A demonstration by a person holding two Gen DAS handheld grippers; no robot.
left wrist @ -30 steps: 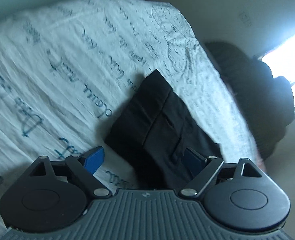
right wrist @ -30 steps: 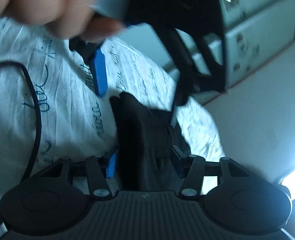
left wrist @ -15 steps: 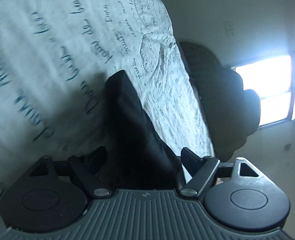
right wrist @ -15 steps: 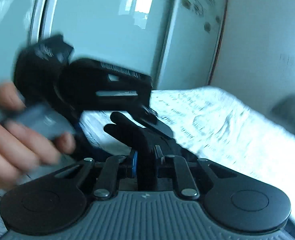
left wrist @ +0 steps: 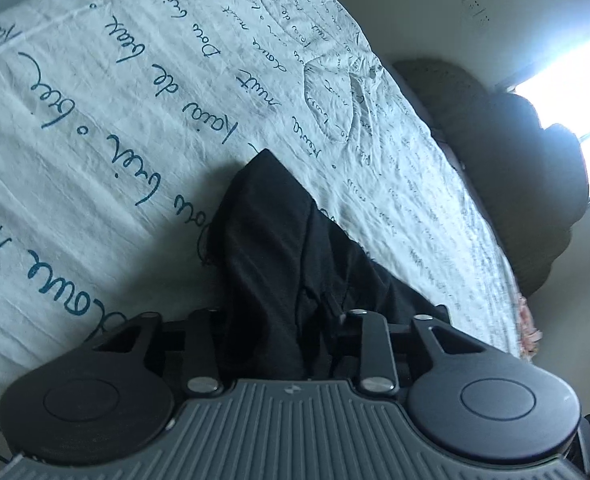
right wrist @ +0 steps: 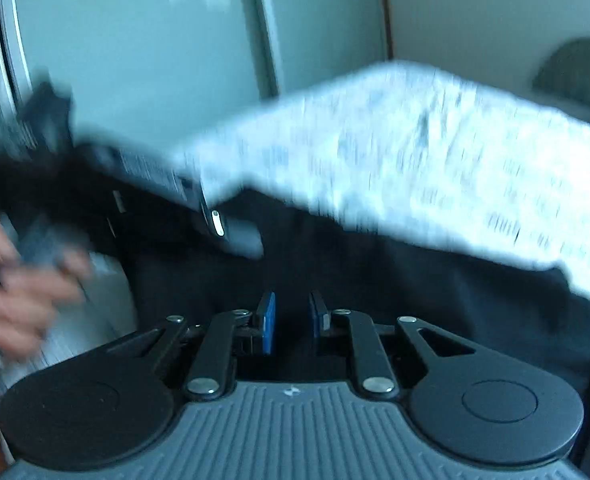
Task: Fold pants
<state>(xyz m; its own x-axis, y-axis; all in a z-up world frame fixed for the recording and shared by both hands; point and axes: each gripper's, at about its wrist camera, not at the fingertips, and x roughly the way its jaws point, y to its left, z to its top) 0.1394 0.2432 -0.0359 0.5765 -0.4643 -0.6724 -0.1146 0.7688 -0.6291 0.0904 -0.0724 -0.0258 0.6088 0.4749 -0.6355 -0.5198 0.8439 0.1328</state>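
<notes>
The black pants [left wrist: 279, 240] lie folded on the white bed sheet [left wrist: 95, 120]. In the left wrist view my left gripper [left wrist: 287, 320] is shut on a bunched edge of the pants, and the cloth hides its fingertips. In the blurred right wrist view the pants [right wrist: 375, 272] spread dark across the bed edge. My right gripper [right wrist: 293, 316] stands just above them with a narrow gap between its blue pads [right wrist: 267, 320] and nothing held. The other hand-held gripper [right wrist: 143, 184] and a hand [right wrist: 19, 280] show at the left of that view.
The sheet carries blue handwriting print. A dark heap [left wrist: 515, 168] lies beyond the far side of the bed under a bright window [left wrist: 571, 92]. Pale wardrobe doors [right wrist: 155, 40] stand behind the bed. The bed's right edge [left wrist: 511, 280] drops off close to the pants.
My left gripper has closed on the pants' edge. My right gripper has let go of the cloth it pinched half a second ago and its pads have parted slightly. The right view swung sideways.
</notes>
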